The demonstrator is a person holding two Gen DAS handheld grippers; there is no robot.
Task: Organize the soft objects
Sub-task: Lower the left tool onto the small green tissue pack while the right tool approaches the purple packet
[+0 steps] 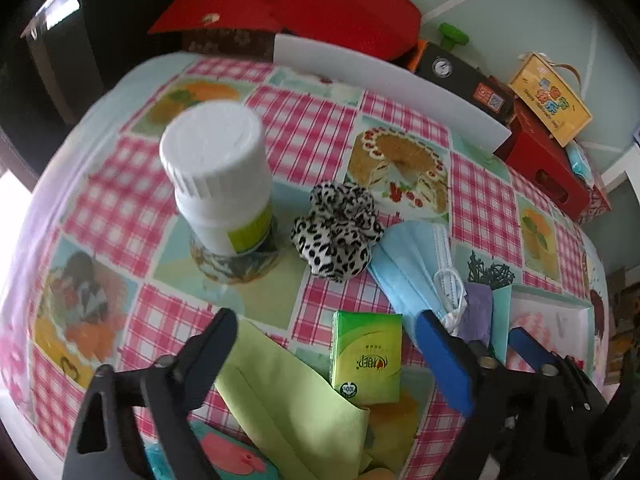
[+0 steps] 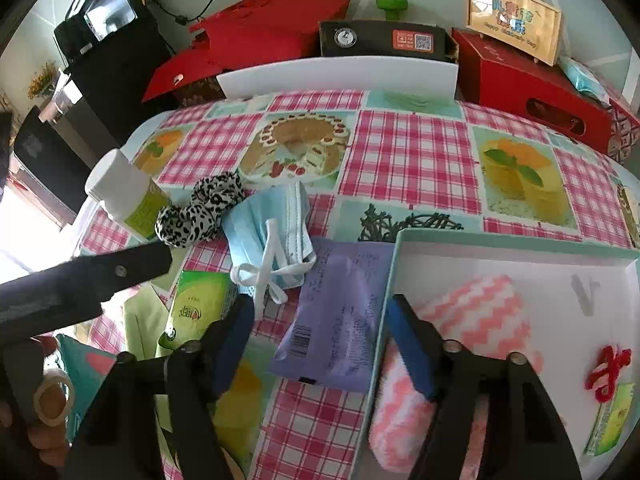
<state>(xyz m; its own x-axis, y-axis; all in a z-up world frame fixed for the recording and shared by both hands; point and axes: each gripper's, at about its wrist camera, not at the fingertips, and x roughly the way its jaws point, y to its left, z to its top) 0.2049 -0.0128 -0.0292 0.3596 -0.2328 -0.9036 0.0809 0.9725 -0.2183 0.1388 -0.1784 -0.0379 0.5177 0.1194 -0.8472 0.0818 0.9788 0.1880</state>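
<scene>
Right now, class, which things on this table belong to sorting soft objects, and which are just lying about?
Belong to the job:
leopard scrunchie
blue face mask
pink towel
white box

Lying about:
white bottle
red cartons

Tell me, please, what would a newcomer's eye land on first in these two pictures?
Probably the loud pink-checked tablecloth with its cake prints, and the leopard-print scrunchie lying on it between the white bottle and the blue face mask. Next, the pink zigzag cloth inside the white box under the open right gripper, and the red boxes stacked behind the table.
</scene>
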